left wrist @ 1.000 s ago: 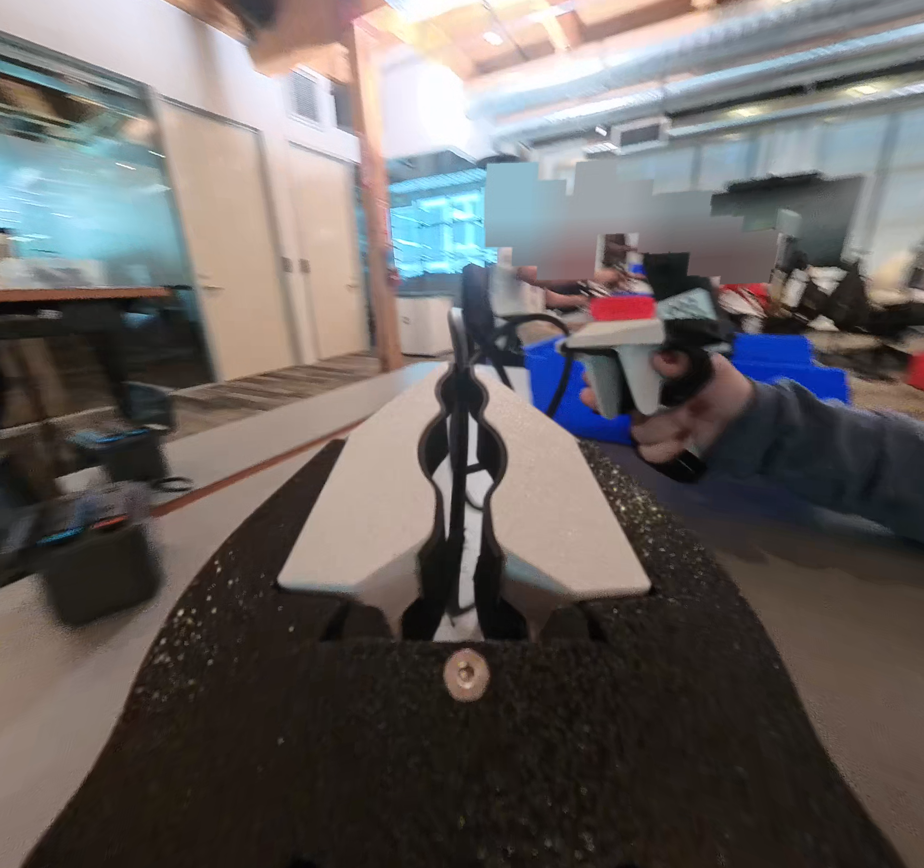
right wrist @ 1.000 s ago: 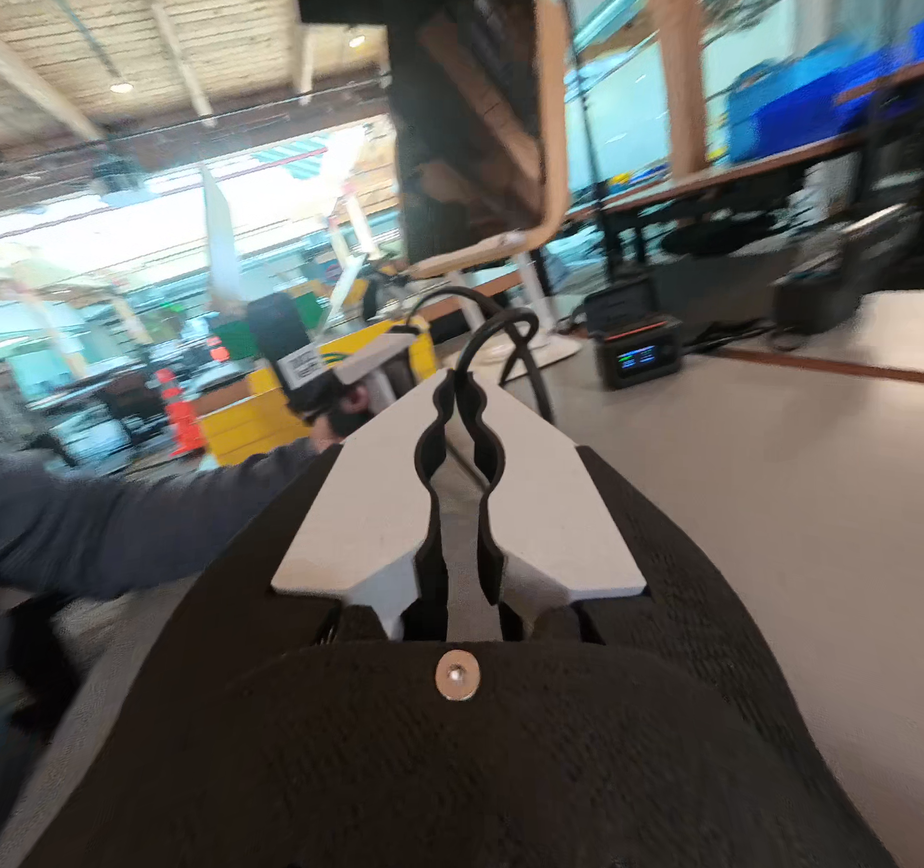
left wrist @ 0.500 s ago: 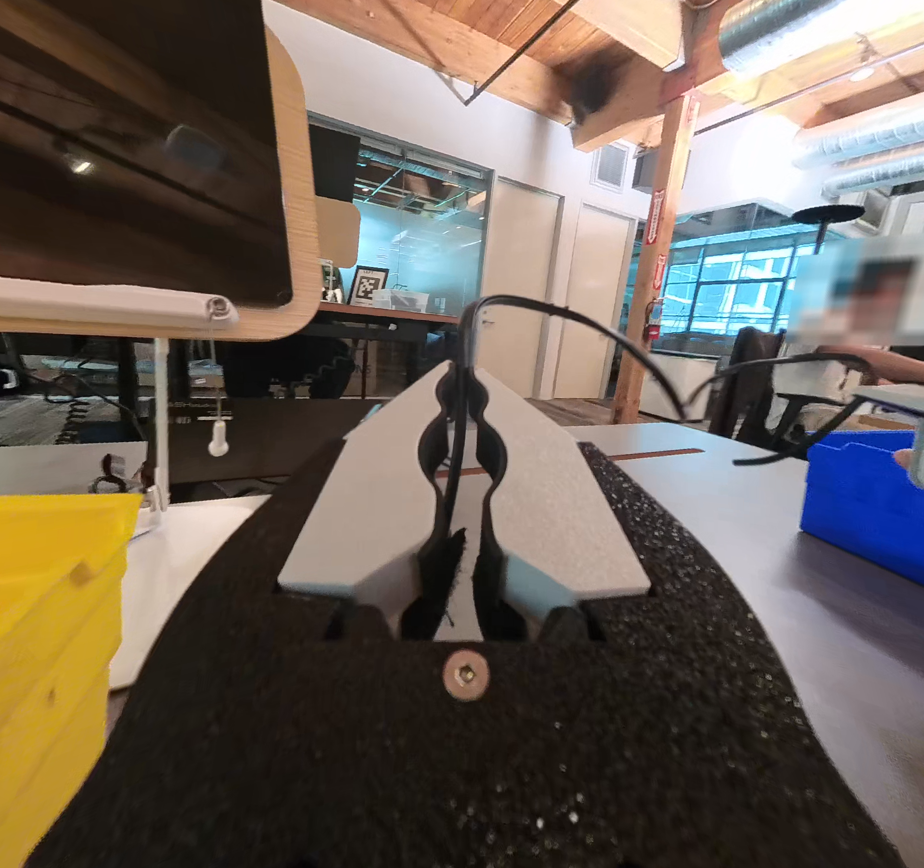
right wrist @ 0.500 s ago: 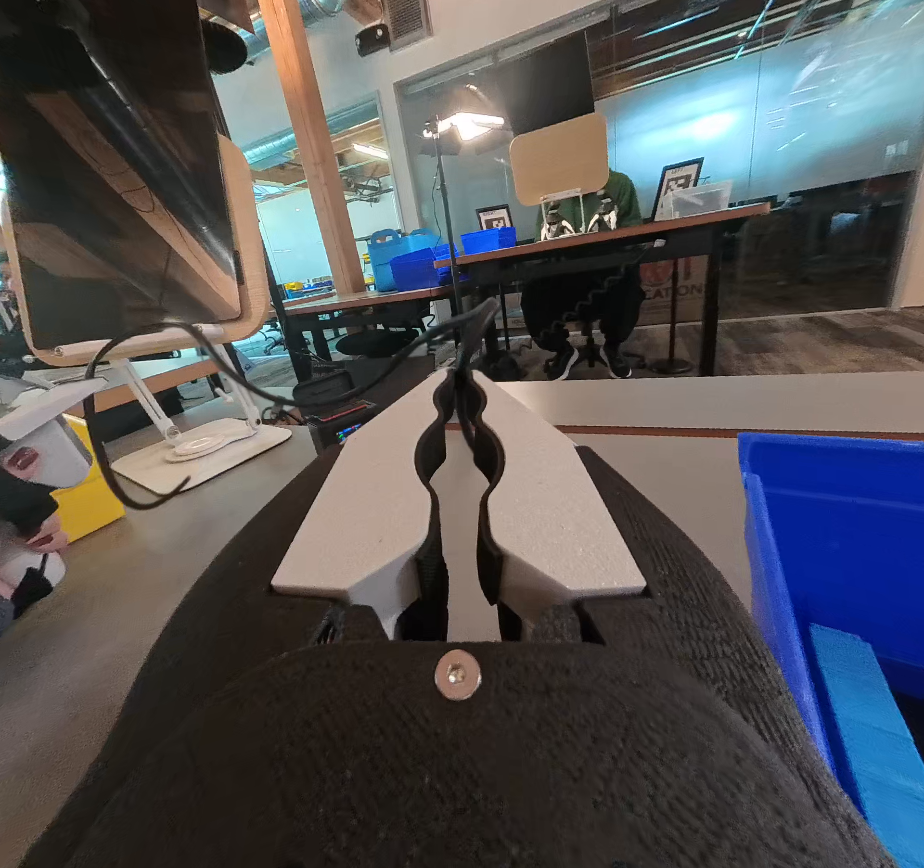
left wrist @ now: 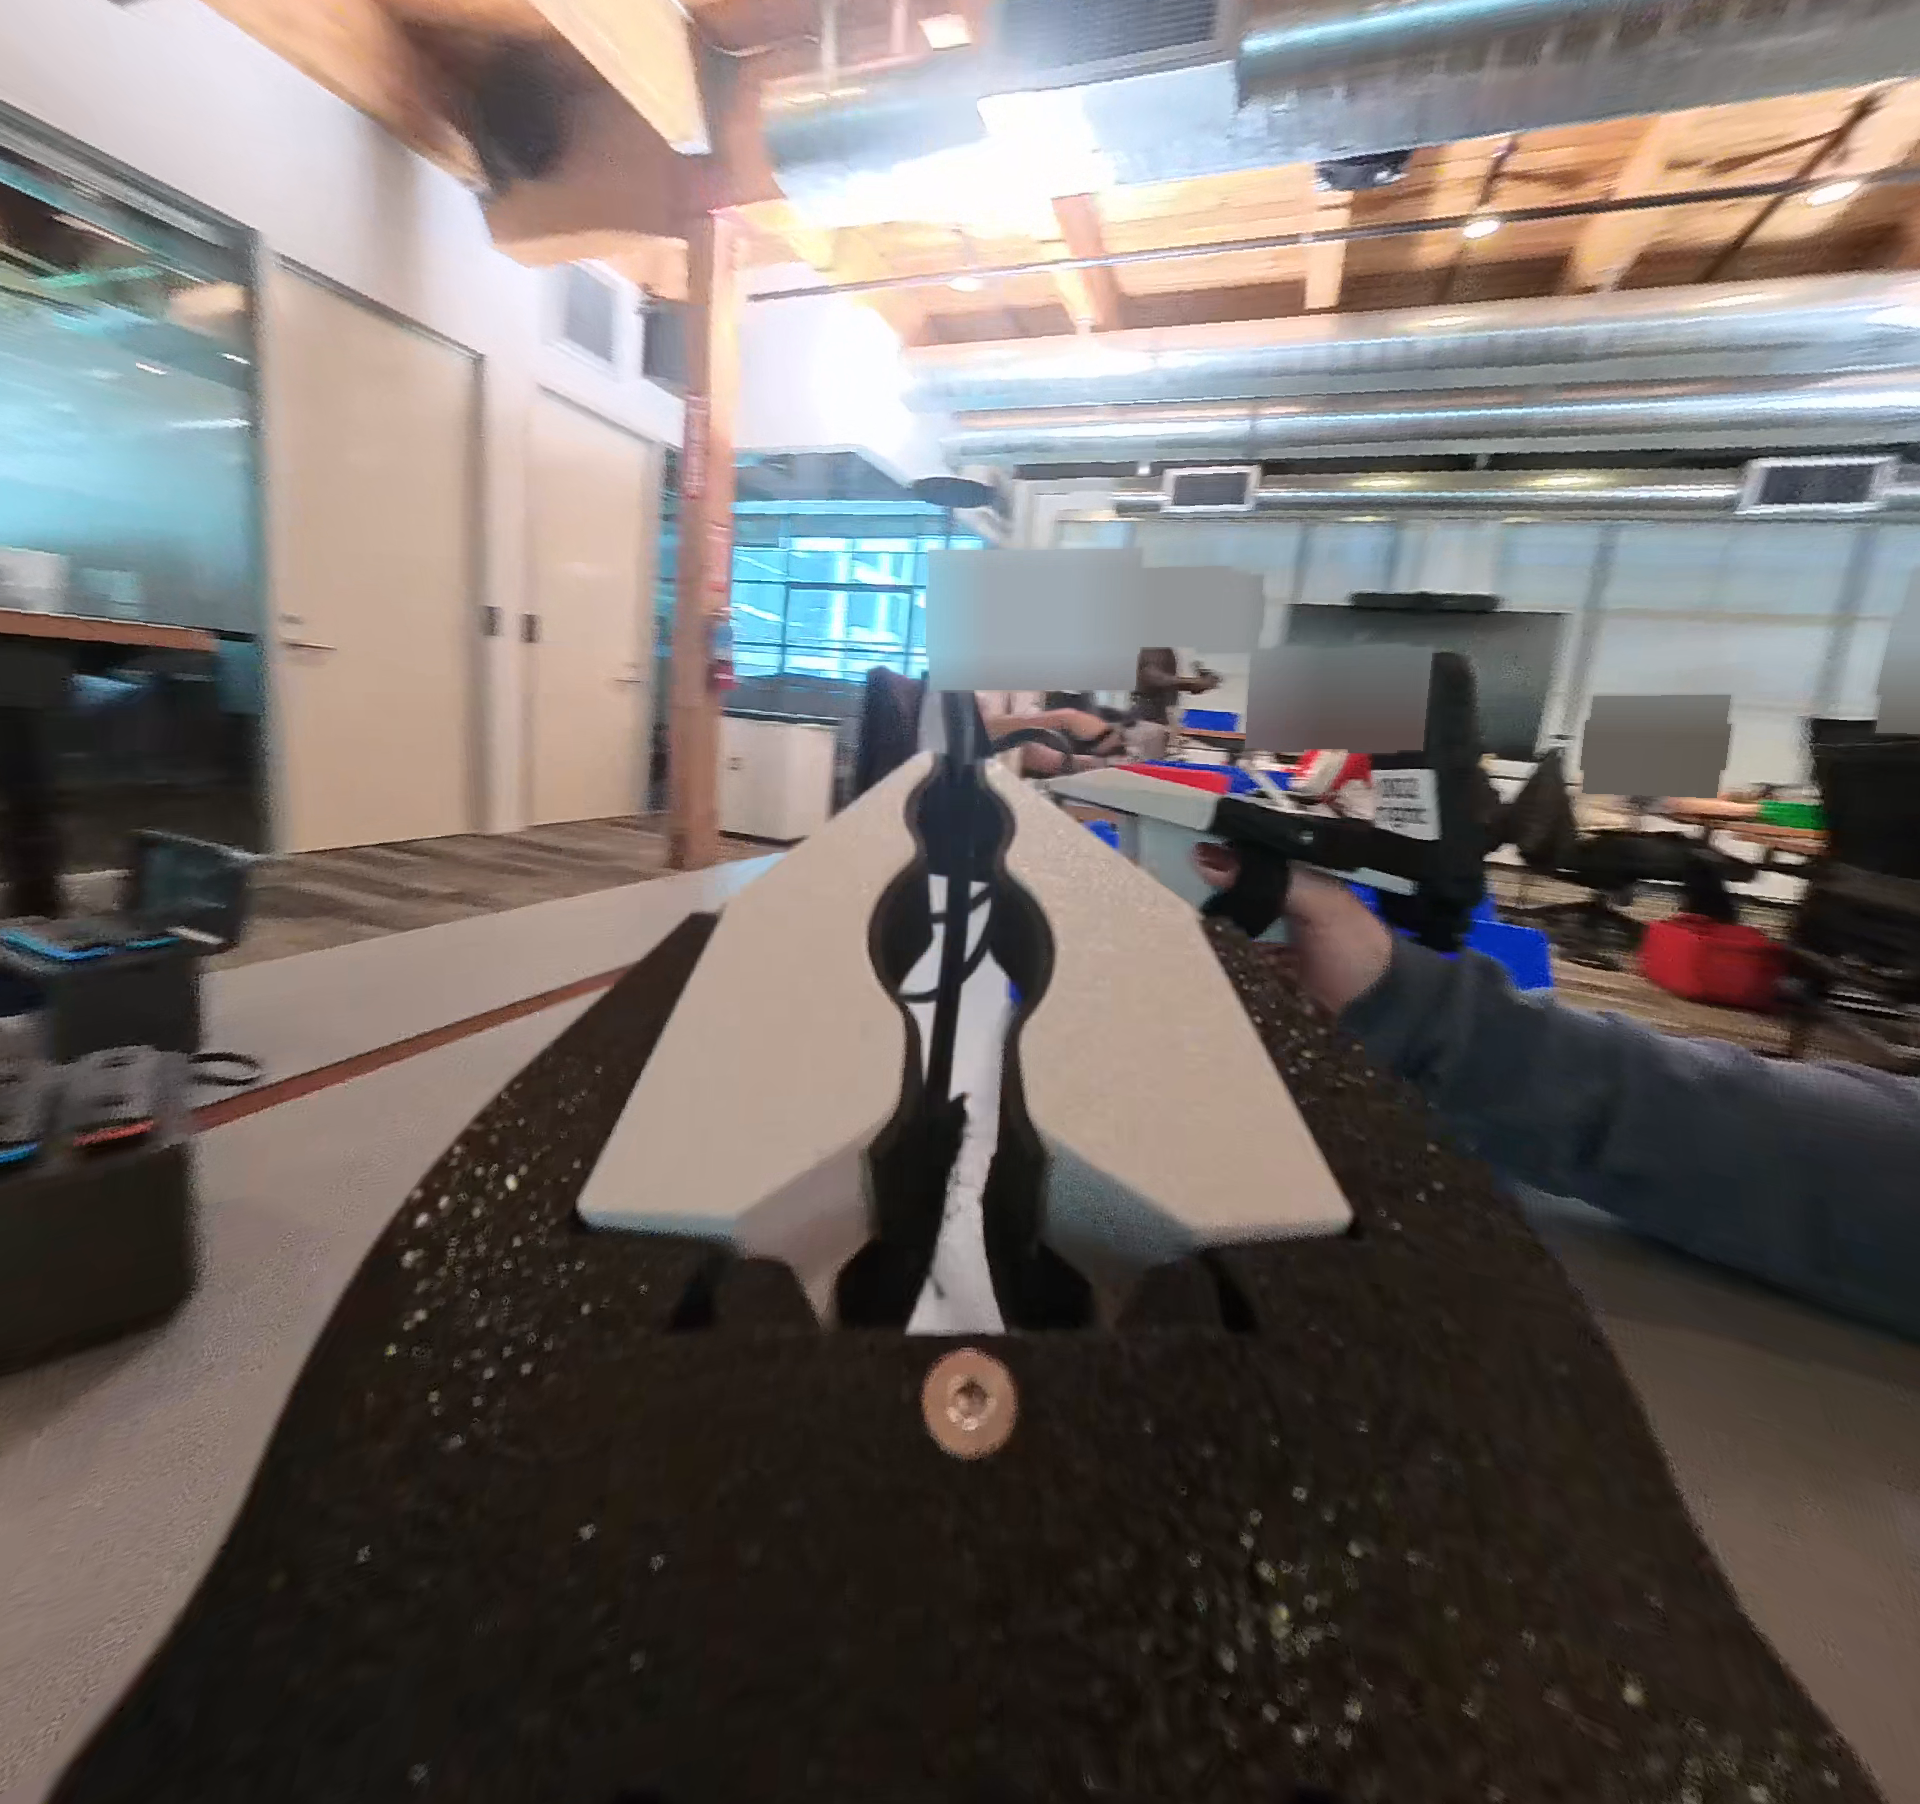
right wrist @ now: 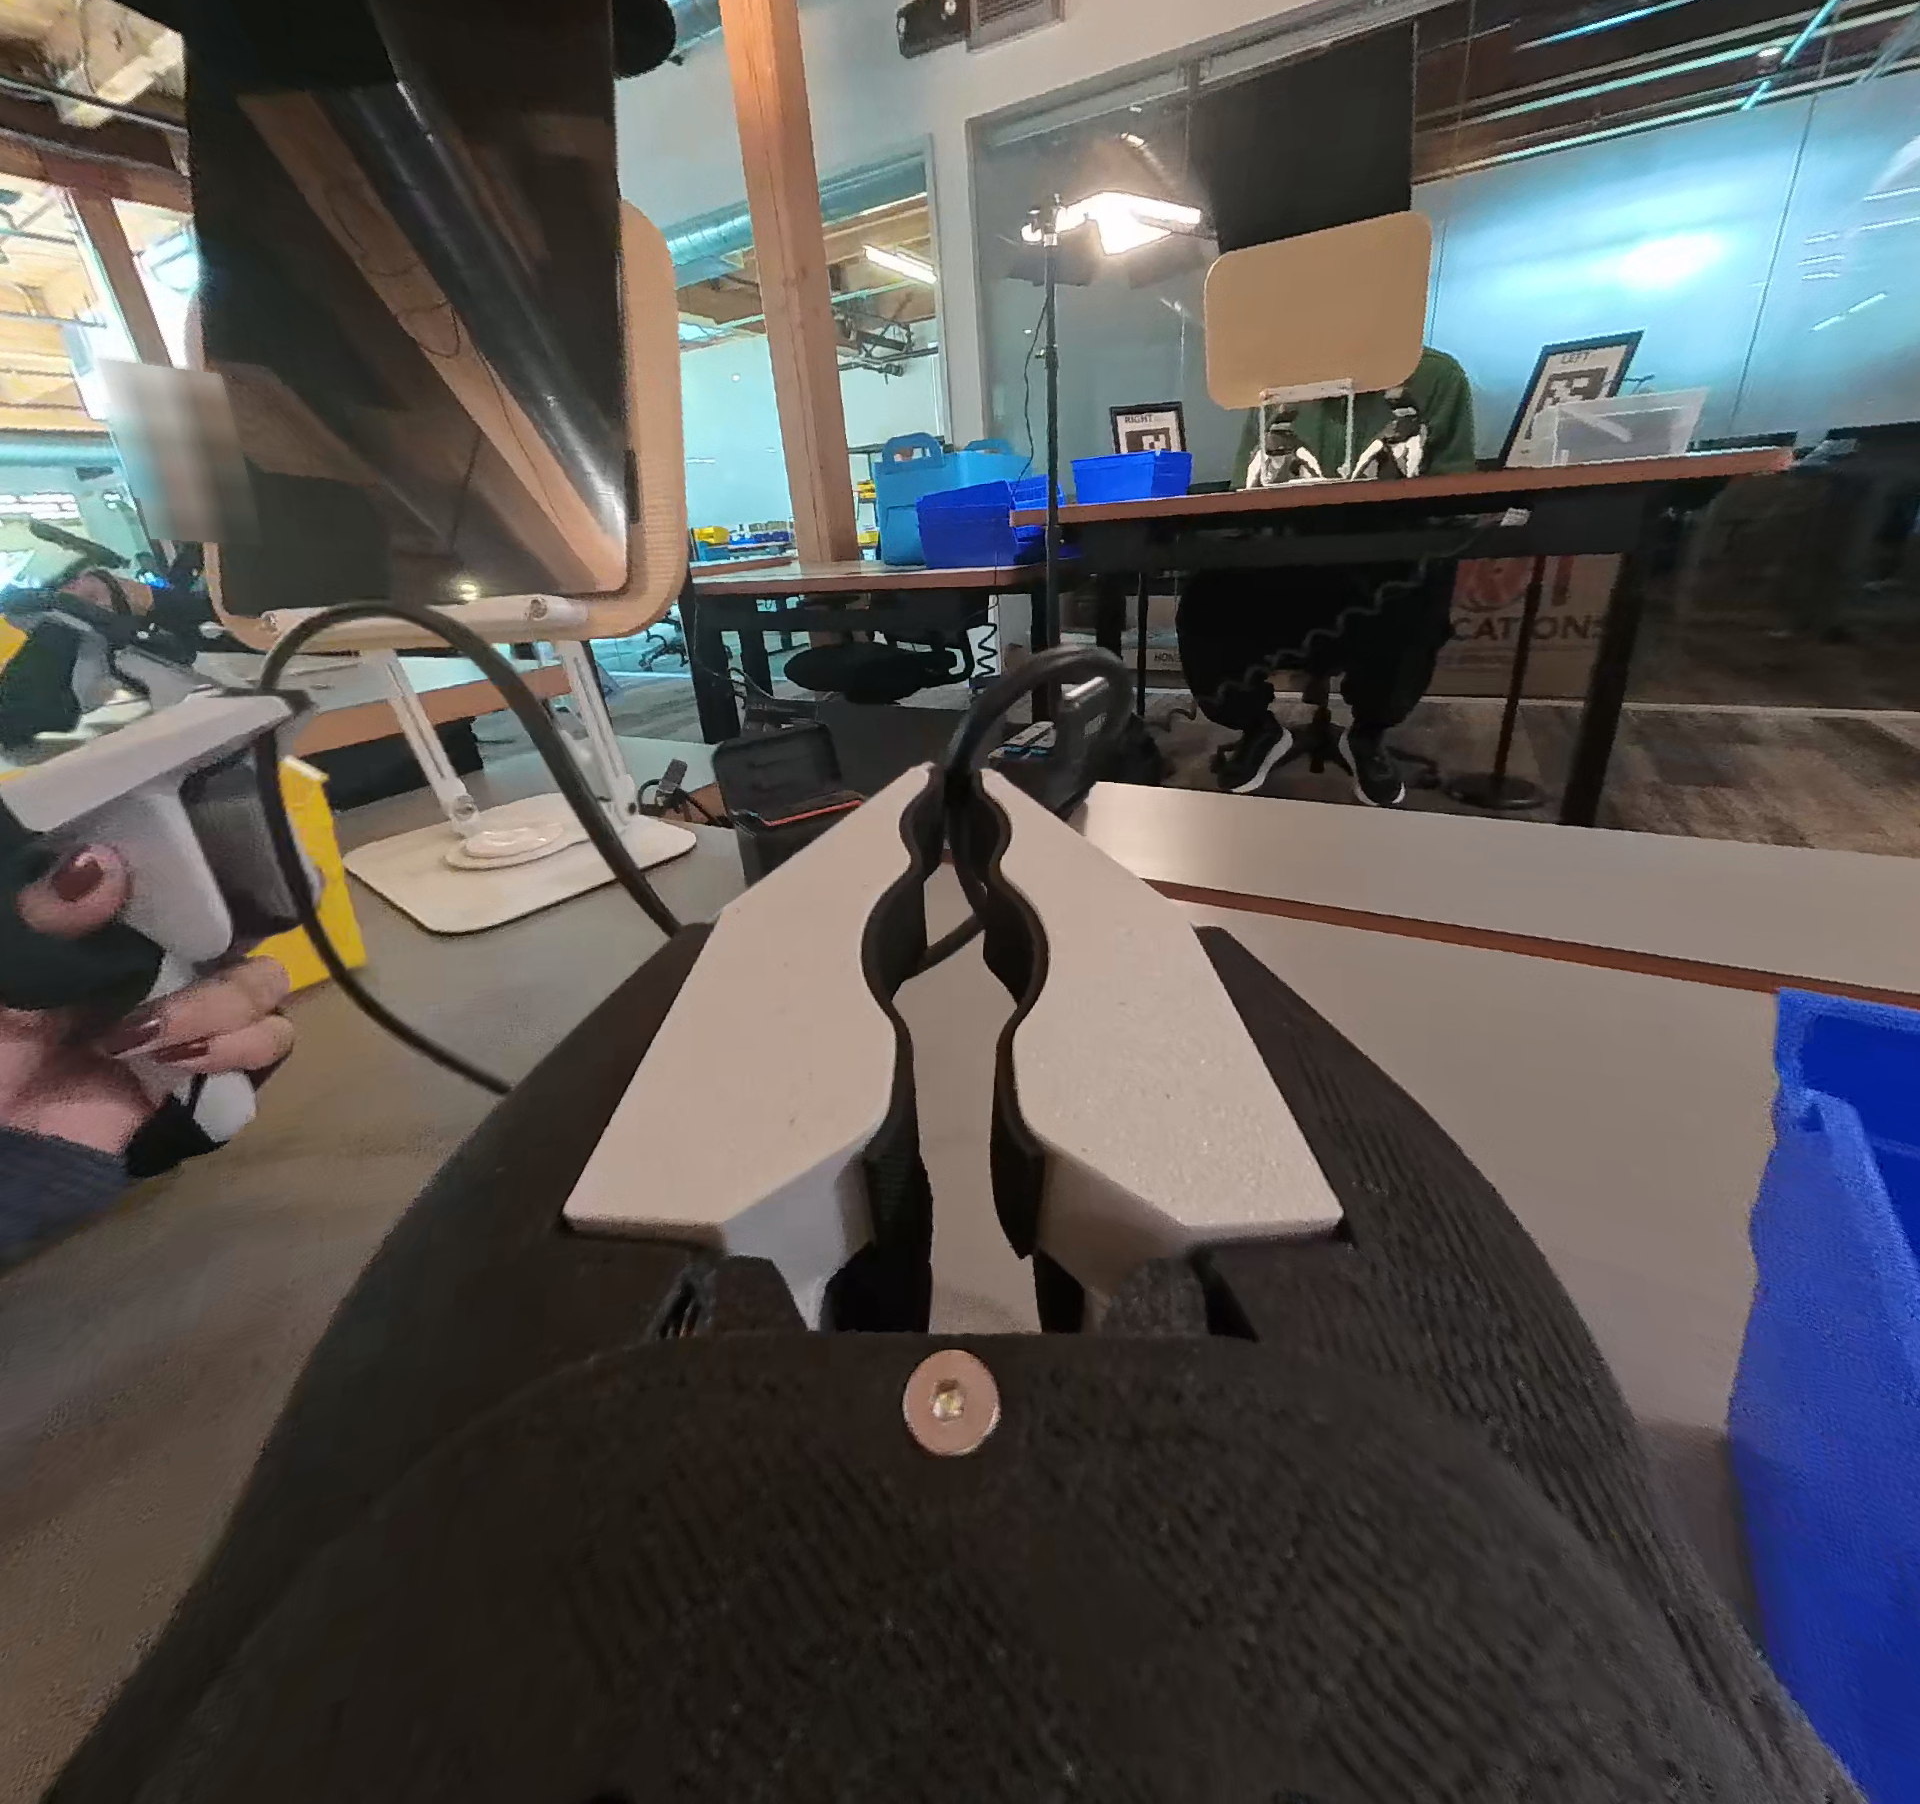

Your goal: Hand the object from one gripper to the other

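A black cable [left wrist: 951, 975] runs through my left gripper [left wrist: 961, 767], whose fingers are shut on it near the tips. My right gripper [right wrist: 961, 778] is also shut on the cable [right wrist: 582, 798], which loops up past its tips and arcs left to the other gripper. In the left wrist view the right gripper [left wrist: 1340, 824] shows to the right, held by a hand in a grey sleeve. In the right wrist view the left gripper [right wrist: 156, 798] shows at the far left, held by a hand. Both grippers are held above the grey table [right wrist: 1455, 1079].
A blue bin [right wrist: 1839, 1339] stands close on the right. A yellow bin [right wrist: 327, 881] and a white stand [right wrist: 520, 840] carrying a tilted board are on the left. Black devices [left wrist: 94, 1183] sit at the table's far side. A person sits at a far desk [right wrist: 1403, 497]. Across from one pair of fingers to the other is roughly 20 centimetres.
The left gripper swung away toward the stand and has come back to face the right gripper. The right gripper turned from facing left to facing the far desk. Both stayed shut on the cable.
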Demonstrator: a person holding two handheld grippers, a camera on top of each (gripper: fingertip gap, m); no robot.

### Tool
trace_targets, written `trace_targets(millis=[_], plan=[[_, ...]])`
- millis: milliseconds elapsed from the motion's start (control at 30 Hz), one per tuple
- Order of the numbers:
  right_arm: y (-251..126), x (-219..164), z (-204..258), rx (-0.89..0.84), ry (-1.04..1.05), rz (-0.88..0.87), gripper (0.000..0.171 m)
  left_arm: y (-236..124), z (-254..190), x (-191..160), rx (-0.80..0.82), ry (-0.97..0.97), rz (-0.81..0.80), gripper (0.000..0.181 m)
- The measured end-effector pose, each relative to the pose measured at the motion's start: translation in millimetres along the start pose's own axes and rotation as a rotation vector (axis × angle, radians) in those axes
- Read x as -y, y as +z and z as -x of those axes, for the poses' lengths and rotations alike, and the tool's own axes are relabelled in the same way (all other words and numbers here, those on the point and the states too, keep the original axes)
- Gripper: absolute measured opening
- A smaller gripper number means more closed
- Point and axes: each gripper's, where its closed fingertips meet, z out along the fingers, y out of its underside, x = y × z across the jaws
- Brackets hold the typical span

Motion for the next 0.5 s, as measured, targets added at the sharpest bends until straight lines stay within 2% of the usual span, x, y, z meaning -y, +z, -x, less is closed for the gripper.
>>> trace_targets(millis=[133,333,367,467,500], plan=[[3,-4,8,0.036,0.006,0.022,0.001,4,-9,-5,-0.064,-0.035,0.02,0.0],[12,-49,16,0.107,0.09,0.262,0.002,5,-13,0,-0.065,-0.034,0.005,0.0],[13,-51,16,0.103,0.102,0.261,0.011,5,-9,0,-0.034,-0.023,0.006,0.001],[13,-38,12,0.048,0.031,0.198,0.056,3,7,-2,0.108,0.056,0.044,0.001],[12,-31,13,0.034,-0.029,0.169,0.06,3,11,-5,0.153,0.109,0.073,0.0]])
